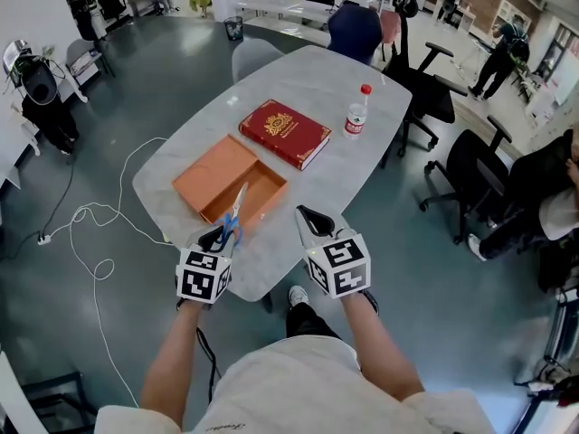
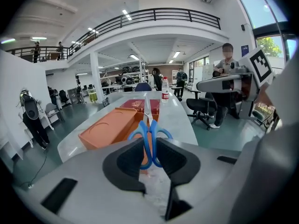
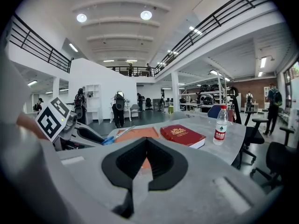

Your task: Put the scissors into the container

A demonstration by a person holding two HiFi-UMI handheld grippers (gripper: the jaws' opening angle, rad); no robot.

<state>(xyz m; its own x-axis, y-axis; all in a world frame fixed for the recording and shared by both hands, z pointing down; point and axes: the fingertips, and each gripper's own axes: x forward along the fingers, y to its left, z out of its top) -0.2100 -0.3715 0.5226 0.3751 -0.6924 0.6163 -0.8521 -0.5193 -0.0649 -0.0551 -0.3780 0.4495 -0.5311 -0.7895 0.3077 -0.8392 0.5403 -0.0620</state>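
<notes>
No words can be read here. The red book (image 1: 284, 133) shows only a gold design. The bottle (image 1: 356, 116) has a red label, but its print is too small.

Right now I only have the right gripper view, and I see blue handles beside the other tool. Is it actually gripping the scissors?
Observer: Yes. The left gripper view shows the left tool shut on the blue handles of the scissors, blades pointing away from it.
Reviewer: Are they in the container yet?
Observer: Not released, no. In the head view the blade tips reach over the open half of the orange box, with the handles clamped in the tool at the box's near side.
</notes>
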